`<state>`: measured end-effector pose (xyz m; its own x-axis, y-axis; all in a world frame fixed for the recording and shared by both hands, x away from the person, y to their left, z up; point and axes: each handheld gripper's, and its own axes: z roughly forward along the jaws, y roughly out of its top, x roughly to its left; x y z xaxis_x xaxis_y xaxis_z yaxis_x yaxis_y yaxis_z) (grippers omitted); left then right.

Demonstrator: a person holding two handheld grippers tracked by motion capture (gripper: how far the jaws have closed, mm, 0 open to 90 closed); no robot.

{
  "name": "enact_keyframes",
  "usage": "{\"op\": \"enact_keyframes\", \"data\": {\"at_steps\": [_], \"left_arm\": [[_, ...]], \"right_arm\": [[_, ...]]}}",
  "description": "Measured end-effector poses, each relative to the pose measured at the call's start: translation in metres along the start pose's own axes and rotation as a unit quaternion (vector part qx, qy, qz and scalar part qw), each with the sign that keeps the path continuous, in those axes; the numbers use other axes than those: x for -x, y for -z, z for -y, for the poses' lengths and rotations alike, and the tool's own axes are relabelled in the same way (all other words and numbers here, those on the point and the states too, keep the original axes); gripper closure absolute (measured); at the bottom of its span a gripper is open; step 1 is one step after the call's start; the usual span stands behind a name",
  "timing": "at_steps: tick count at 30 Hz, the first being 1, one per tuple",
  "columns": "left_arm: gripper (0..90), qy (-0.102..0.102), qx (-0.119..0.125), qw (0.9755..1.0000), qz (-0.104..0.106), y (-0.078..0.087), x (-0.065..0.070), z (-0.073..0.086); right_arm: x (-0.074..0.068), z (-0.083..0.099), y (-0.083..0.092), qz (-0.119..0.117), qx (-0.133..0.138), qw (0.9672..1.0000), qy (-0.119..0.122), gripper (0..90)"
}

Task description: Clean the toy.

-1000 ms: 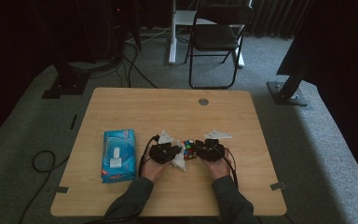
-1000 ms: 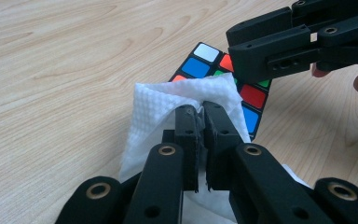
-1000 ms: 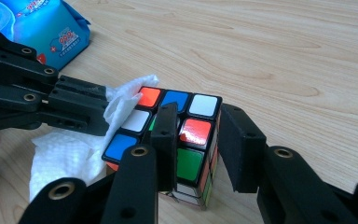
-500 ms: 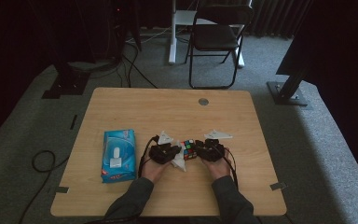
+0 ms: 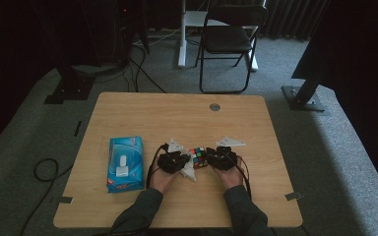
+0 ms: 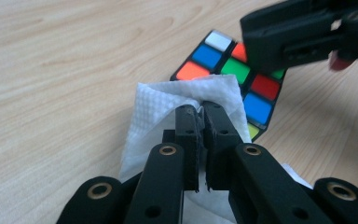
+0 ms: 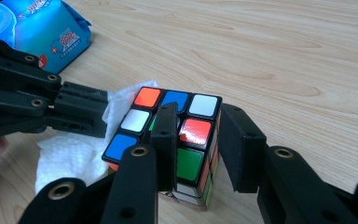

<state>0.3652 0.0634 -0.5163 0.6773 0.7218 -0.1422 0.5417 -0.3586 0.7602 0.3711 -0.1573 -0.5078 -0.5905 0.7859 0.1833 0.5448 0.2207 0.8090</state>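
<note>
A scrambled colour cube (image 5: 199, 157) sits between my two grippers near the front middle of the wooden table (image 5: 177, 113). In the right gripper view my right gripper (image 7: 198, 116) is shut on the cube (image 7: 191, 130), one jaw over its top face and the other on its side. My left gripper (image 6: 201, 109) is shut on a white tissue (image 6: 168, 107), which it holds against the cube (image 6: 223, 70). From above, the left gripper (image 5: 189, 162) and right gripper (image 5: 209, 158) face each other, with the tissue (image 5: 189, 171) hanging below.
A blue pack of wet wipes (image 5: 124, 163) lies flat to the left of the left hand. A round grey cap (image 5: 215, 106) is set in the table's far side. A folding chair (image 5: 229, 39) stands beyond the table.
</note>
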Motion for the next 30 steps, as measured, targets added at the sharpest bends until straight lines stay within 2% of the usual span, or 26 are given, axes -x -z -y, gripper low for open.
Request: {"op": "enact_keyframes", "data": {"at_steps": [2, 5, 8, 10, 18, 22, 23, 30], "left_arm": [[86.0, 0.003, -0.010, 0.9999, 0.001, -0.006, 0.000, 0.005], [85.9, 0.012, -0.005, 0.9999, 0.011, -0.010, -0.005, 0.011], [85.8, -0.002, -0.035, 0.9994, -0.001, -0.021, -0.005, 0.014], [85.7, 0.003, -0.032, 0.9995, 0.005, -0.021, -0.007, 0.015], [85.7, 0.000, -0.032, 0.9995, 0.000, -0.020, -0.006, 0.015], [85.6, 0.012, -0.015, 0.9998, -0.001, -0.013, -0.010, 0.012], [85.7, 0.012, -0.015, 0.9998, -0.001, -0.013, -0.010, 0.012], [85.5, 0.003, 0.028, 0.9996, 0.003, 0.005, -0.014, -0.005]], "right_arm": [[0.000, 0.000, 0.000, 0.000, 0.000, 1.0000, 0.000, 67.9], [0.000, 0.000, 0.000, -0.001, 0.000, 1.0000, 0.000, 67.9], [0.000, 0.000, 0.000, -0.002, 0.000, 1.0000, 0.000, 67.9], [0.000, 0.000, 0.000, -0.001, 0.000, 1.0000, 0.000, 67.9], [0.001, 0.000, 0.000, 0.000, 0.002, 1.0000, 0.000, 66.9], [0.001, 0.000, 0.000, -0.002, 0.001, 1.0000, -0.002, 66.3], [0.001, 0.000, 0.000, -0.002, 0.001, 1.0000, -0.002, 66.3], [0.001, 0.000, 0.000, -0.001, 0.002, 1.0000, -0.002, 66.2]]}}
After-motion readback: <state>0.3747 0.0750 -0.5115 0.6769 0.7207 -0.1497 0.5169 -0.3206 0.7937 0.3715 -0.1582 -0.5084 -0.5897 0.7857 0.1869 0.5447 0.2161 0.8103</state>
